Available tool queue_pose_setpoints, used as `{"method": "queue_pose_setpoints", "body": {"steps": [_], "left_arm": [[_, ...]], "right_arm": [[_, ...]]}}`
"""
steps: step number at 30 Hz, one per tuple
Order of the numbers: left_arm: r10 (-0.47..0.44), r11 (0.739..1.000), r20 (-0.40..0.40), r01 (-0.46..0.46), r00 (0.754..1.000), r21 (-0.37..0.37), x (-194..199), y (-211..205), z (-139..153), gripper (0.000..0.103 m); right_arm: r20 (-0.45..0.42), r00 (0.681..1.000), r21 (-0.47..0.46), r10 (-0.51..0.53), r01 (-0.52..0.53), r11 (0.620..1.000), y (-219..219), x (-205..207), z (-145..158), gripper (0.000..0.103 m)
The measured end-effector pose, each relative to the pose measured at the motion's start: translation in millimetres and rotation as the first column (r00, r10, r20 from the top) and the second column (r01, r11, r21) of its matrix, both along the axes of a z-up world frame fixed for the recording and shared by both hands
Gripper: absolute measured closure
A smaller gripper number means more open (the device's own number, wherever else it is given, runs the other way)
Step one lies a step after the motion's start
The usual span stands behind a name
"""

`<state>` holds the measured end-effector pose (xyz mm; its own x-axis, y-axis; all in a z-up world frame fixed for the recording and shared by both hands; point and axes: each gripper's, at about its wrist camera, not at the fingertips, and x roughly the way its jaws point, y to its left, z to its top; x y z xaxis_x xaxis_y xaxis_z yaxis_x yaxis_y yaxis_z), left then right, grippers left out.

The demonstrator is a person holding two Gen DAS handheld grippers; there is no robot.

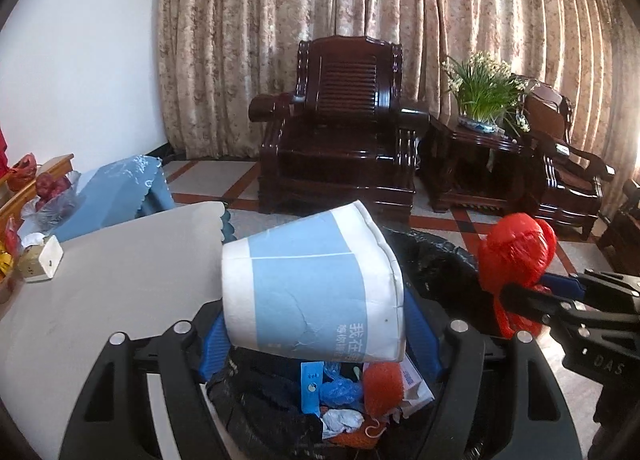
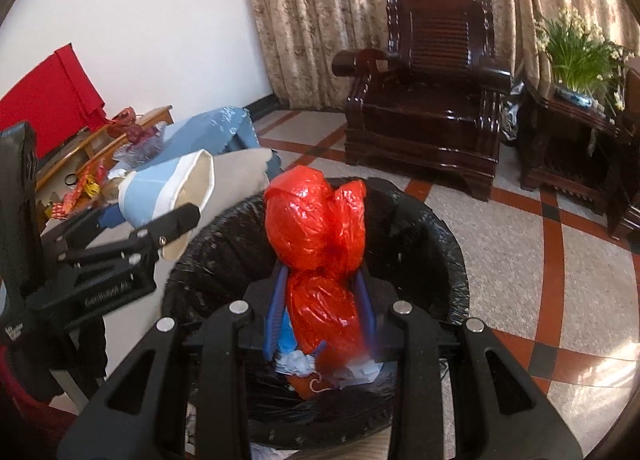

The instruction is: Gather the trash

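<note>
My left gripper (image 1: 316, 336) is shut on a blue and white paper cup (image 1: 316, 284), held on its side over the bin (image 1: 436, 260) lined with a black bag. The cup also shows in the right wrist view (image 2: 168, 192). My right gripper (image 2: 322, 312) is shut on a crumpled red plastic bag (image 2: 316, 228), held above the bin's opening (image 2: 424, 228). The red bag also shows in the left wrist view (image 1: 516, 256). The bin holds several pieces of trash, orange, blue and white (image 1: 360, 396).
A grey table (image 1: 120, 276) stands left of the bin with a small white block (image 1: 42, 260). A blue cloth (image 1: 116, 192) and cluttered wooden shelf (image 2: 100, 140) lie beyond. Dark wooden armchairs (image 1: 336, 128), a side table with a plant (image 1: 484, 96) and curtains stand behind.
</note>
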<state>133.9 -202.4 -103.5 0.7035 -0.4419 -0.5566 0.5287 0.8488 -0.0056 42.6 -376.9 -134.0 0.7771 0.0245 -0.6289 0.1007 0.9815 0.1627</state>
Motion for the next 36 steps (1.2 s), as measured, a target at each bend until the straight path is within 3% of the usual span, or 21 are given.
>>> {"method": "queue_pose_setpoints", "body": {"steps": [5,8,11,19,27,36], "left_arm": [[-0.007,1.000,-0.022,0.007,1.000,0.007,13.5,-8.0,-9.0,0.030],[-0.030,1.000,-0.066,0.030,0.997,-0.007,21.3,-9.7,-14.7,0.025],[-0.034,0.999,-0.082,0.031,0.996,-0.038,25.4,-6.6,-16.1,0.016],[-0.006,0.996,-0.097,-0.003,0.995,-0.093,29.5,18.8,-2.7,0.014],[0.104,0.988,-0.043,-0.108,0.994,-0.113,12.5,74.0,34.5,0.010],[0.179,0.974,-0.003,-0.178,0.984,-0.141,-31.8,124.1,73.3,0.006]], "right_arm": [[-0.009,1.000,0.008,-0.012,0.012,1.000,-6.7,13.0,-8.4,0.069],[-0.035,0.999,-0.008,-0.035,0.034,0.999,-10.1,22.2,-15.6,0.044],[-0.054,0.998,-0.013,-0.039,0.038,0.999,-11.4,25.7,-20.6,0.043],[-0.048,0.998,-0.028,-0.049,0.048,0.998,-3.4,13.3,-14.7,0.014],[0.036,0.999,0.030,0.001,-0.002,1.000,17.2,-5.0,26.8,0.006],[0.170,0.981,0.023,0.094,-0.099,0.995,57.0,-28.3,86.8,0.005]]}}
